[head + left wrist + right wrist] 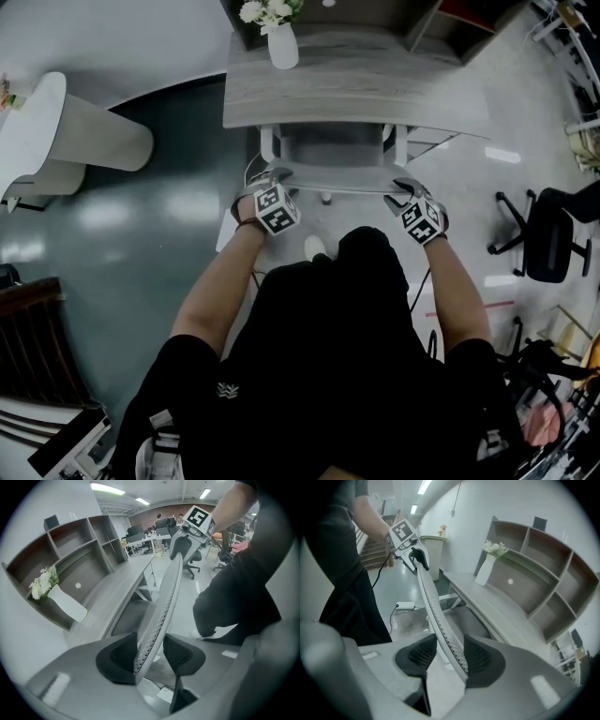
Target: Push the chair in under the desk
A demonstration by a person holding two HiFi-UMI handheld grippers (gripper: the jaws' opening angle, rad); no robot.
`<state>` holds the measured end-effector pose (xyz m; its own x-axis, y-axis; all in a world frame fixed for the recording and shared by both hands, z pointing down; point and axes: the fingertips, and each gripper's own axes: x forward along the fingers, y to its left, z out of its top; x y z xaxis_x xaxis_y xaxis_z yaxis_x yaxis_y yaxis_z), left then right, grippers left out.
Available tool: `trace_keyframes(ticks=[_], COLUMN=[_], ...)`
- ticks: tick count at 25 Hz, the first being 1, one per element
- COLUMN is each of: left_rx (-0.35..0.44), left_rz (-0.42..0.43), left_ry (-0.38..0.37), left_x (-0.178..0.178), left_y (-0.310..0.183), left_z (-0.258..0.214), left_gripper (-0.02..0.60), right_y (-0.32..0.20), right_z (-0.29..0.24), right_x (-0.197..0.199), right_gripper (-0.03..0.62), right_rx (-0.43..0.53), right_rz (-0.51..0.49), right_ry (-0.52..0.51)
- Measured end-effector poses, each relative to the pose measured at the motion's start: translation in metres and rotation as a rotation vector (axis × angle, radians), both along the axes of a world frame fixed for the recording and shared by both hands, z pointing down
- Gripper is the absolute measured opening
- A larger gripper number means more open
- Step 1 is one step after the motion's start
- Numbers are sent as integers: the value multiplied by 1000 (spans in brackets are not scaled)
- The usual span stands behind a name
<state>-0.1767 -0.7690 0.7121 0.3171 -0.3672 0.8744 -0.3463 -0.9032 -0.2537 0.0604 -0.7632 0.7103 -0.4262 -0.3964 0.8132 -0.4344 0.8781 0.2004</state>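
A pale grey chair with a mesh backrest [330, 184] stands in front of the grey wooden desk [375, 94], its seat [330, 145] partly under the desktop. My left gripper [270, 180] clamps the backrest's top left corner, and my right gripper [405, 193] clamps the top right corner. In the left gripper view the backrest [164, 602] runs edge-on between the dark pads of the left gripper [150, 654]. The right gripper view shows the same backrest [433, 609] pinched in the right gripper [449, 657], with the desk [497, 609] beyond.
A white vase of flowers [282, 42] stands on the desk's far left, in front of an open shelf unit [79, 550]. A black office chair [548, 239] is at the right. At the left stands a white rounded counter [66, 141]. A power strip [404, 605] lies on the floor.
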Motion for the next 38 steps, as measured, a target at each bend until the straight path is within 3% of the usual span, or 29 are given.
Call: trace_keyframes(ticks=[7,10,12,16,19,23,25,29,32,35,36,38], left_rx=[26,-3,-30,-82,-145,-135,-78,50,127,201,220,240], left_rz=[29,23,31,42,17,-98,-164,-286,-340,-370,-382,-409], left_ry=[1,3,45,208,308,675,784,792,826,803,788,763], left_x=[4,5,7,8,11,22,19,1,-3,-3,-4,-6], left_y=[-4,-5,-4,0,4,-20,-41,-80,-98,-111,-115,-121], left_z=[-2,-2,-5,-17,-27,-85,-110,-131,-145,-151,-151,-147], left_gripper=[175,176,176,179,181,149,114,11,6,6,6,6], right_y=[-6,-6,-6,-4,0,2,-5,-52,-87,-108,-113,-122], right_z=[-1,-1,-2,-3,-4,-20,-41,-96,-121,-134,-135,-132], right_x=[4,5,6,5,3,-3,-7,2,21,31,33,40], right_gripper=[175,176,176,178,181,184,184,171,158,130,116,3], right_rx=[17,-7,-17,-36,-124,-175,-134,0,90,152,169,201], right_rz=[-45,-40,-37,-42,-37,-69,-54,134,265,316,329,367], right_ry=[-1,-4,-5,-39,-86,-170,-256,-466,-516,-550,-550,-527])
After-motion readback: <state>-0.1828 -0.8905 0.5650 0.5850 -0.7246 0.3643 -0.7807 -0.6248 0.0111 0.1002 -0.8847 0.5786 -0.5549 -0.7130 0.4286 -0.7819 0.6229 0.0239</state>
